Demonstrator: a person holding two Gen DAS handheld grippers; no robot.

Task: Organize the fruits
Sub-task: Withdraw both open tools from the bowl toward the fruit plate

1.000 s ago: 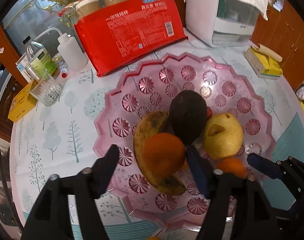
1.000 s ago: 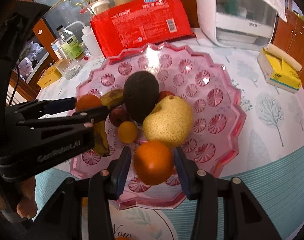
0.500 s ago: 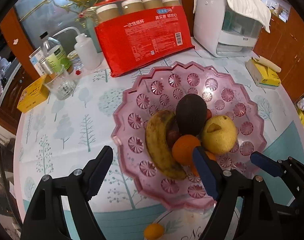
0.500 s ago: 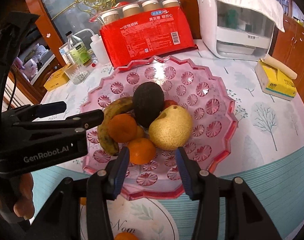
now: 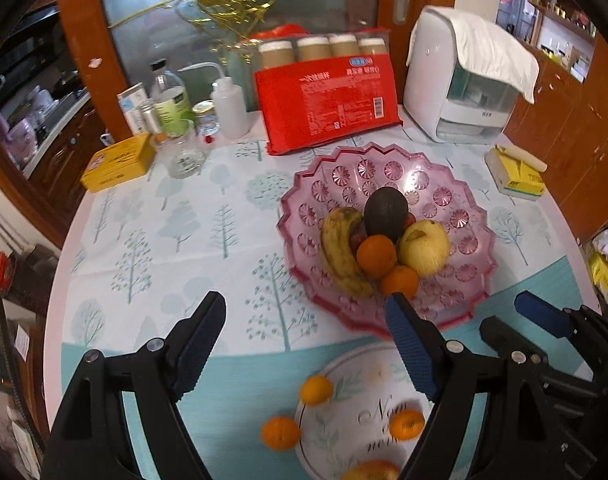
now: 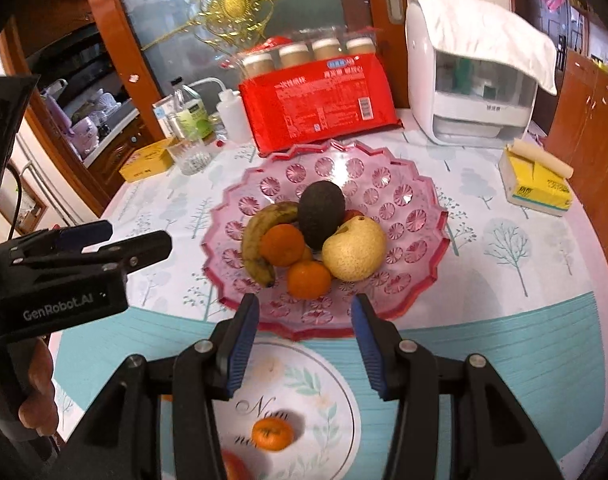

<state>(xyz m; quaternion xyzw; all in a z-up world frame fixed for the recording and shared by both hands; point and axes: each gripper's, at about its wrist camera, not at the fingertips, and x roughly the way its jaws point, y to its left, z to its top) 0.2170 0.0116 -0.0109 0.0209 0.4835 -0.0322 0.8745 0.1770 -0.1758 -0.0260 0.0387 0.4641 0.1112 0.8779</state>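
Seen only from the left wrist: 3 small oranges loose on the worktop, 1 between the fingers of the left claw, another nearer the camera and below it, a 3rd just inside the right finger, with the right claw edging in at lower right. Seen only from the right wrist: a hand gripping the left claw's handle at far left, 1 small orange on a white round mat between the fingers of the right claw, and a reddish fruit cut off by the bottom edge. Ahead of both claws: pink fruit tray with banana, avocado, pear and 2 oranges piled at its middle. Left claw spread wide, empty. Right claw parted more narrowly, gripping nothing. Both tilted steeply down toward the worktop, side by side, near edge of the tray just beyond the fingertips.
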